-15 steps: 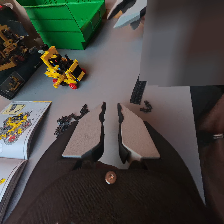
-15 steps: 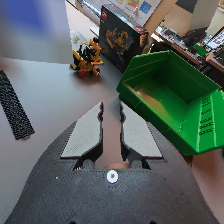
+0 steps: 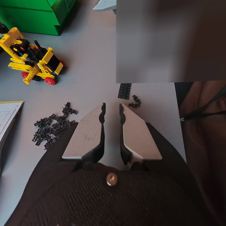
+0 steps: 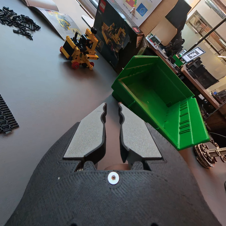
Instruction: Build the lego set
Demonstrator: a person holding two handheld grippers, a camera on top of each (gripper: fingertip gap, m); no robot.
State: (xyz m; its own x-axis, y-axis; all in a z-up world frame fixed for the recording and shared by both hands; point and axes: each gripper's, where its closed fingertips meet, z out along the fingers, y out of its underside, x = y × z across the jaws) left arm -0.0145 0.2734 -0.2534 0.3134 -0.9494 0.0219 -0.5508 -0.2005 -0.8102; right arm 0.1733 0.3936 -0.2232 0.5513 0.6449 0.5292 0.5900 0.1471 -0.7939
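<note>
- Left gripper [image 3: 111,105]: fingers [image 3: 85,132] parted by a narrow gap, nothing between them, hovering over the pale grey surface [image 3: 85,61]. Looks like it is lining up a pick.
- Loose pile of small black plastic track links [image 3: 51,127] lies just left of the left fingers, kept within easy reach as stock for the next step, I'd say.
- Two stray black links [image 3: 135,102] sit just right of the left fingertips; these seem the likelier target.
- Assembled black track strip [image 3: 124,91] lies flat just ahead of them, its far end hidden behind the blur patch.
- Half-built yellow-and-black lego vehicle with red wheels [image 3: 33,61] stands upright ahead-left, well apart, parked until the tracks are done.
- Open instruction booklet [image 3: 8,117] at far left, lying open for reference.
- Right gripper [image 4: 112,104]: fingers [image 4: 88,132] slightly parted, empty, tips near the corner of the empty green plastic bin [image 4: 159,97] ahead-right. Seems idle.
- In the right view a second black track strip [image 4: 6,117] lies flat far left of the fingers.
- Dark cardboard lego box [image 4: 116,31] stands behind the vehicle.
</note>
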